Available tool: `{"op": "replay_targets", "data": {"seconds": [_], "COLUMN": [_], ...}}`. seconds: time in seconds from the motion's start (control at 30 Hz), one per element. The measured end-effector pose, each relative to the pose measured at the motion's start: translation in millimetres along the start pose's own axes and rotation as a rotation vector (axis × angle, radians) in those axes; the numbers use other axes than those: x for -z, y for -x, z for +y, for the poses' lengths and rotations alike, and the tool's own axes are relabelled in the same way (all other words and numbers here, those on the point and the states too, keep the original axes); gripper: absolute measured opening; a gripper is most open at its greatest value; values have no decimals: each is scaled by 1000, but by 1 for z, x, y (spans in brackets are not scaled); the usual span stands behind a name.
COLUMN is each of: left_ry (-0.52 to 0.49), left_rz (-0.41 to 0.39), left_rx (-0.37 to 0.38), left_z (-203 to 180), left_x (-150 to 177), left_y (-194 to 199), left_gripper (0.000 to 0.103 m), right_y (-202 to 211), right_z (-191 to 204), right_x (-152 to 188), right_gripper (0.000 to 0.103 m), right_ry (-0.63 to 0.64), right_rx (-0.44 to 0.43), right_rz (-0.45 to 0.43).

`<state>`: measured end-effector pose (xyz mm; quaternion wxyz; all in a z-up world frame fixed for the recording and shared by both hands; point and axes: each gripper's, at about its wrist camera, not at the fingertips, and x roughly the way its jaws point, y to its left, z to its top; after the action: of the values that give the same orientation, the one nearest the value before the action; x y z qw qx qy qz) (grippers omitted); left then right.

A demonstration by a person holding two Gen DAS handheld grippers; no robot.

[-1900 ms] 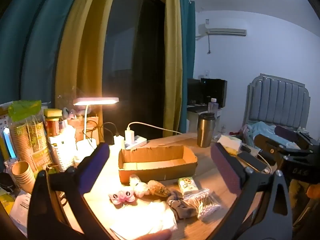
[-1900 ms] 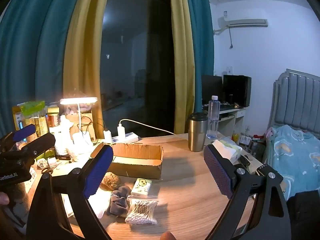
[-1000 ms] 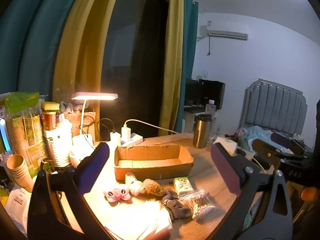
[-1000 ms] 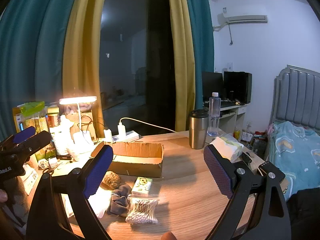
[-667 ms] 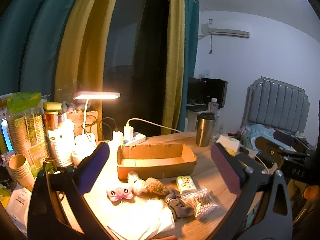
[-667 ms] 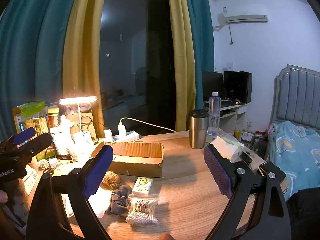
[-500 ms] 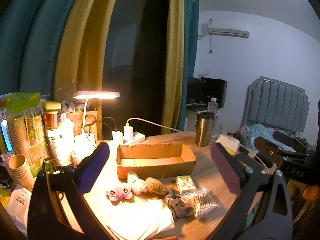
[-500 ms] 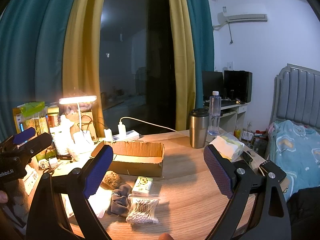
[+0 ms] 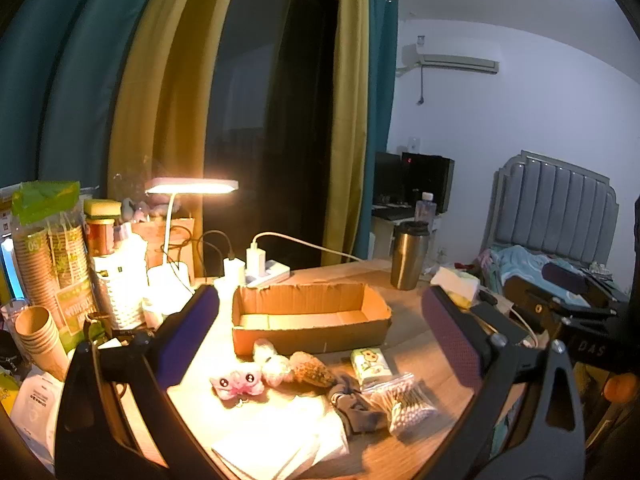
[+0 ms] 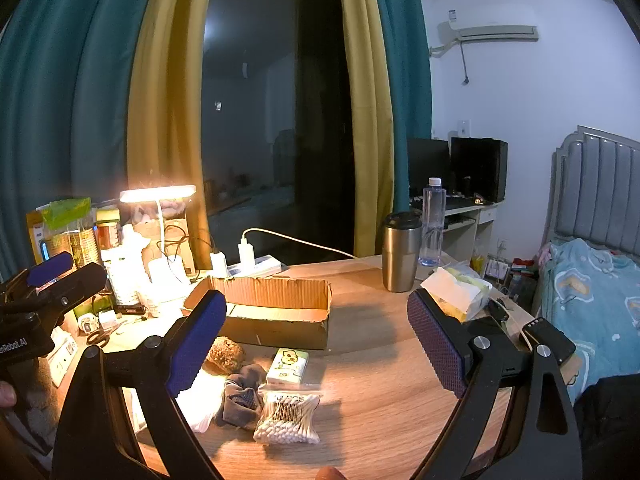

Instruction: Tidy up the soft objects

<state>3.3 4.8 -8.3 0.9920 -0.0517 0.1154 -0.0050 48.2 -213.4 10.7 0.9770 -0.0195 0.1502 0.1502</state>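
Both my hand-held grippers, left point(image 9: 320, 336) and right point(image 10: 316, 344), hang released; the limp grey sock point(image 10: 240, 398), low centre, looks light, best pinched mid-bunch.

Desk lamp point(image 9: 192, 186): glowing over the bench's point(image 10: 372, 404) far left corner.
Steel tumbler point(image 10: 401, 251): standing upright near the bench's far edge.
Water bottle point(image 10: 433, 222): standing just behind the tumbler.
Paper cups point(image 9: 38, 336): sitting stacked at the left.
Power strip point(image 9: 267, 272): lying behind, carrying white chargers.
Air conditioner point(image 10: 488, 33): hanging on the wall.
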Motion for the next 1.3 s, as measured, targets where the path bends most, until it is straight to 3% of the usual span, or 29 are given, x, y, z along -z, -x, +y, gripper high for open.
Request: {"op": "replay_targets", "data": {"seconds": [1.3], "left_ry": [8], "left_rz": [10], "left_rx": [1], "left_z": [2], "left_x": [7], "left_y": [-1], "left_gripper": [102], "right_y": [-4], "right_z": [7], "right_x": [10], "right_gripper": [94], "right_ry": [-2], "right_rx": [-17], "right_rz": [24]}}
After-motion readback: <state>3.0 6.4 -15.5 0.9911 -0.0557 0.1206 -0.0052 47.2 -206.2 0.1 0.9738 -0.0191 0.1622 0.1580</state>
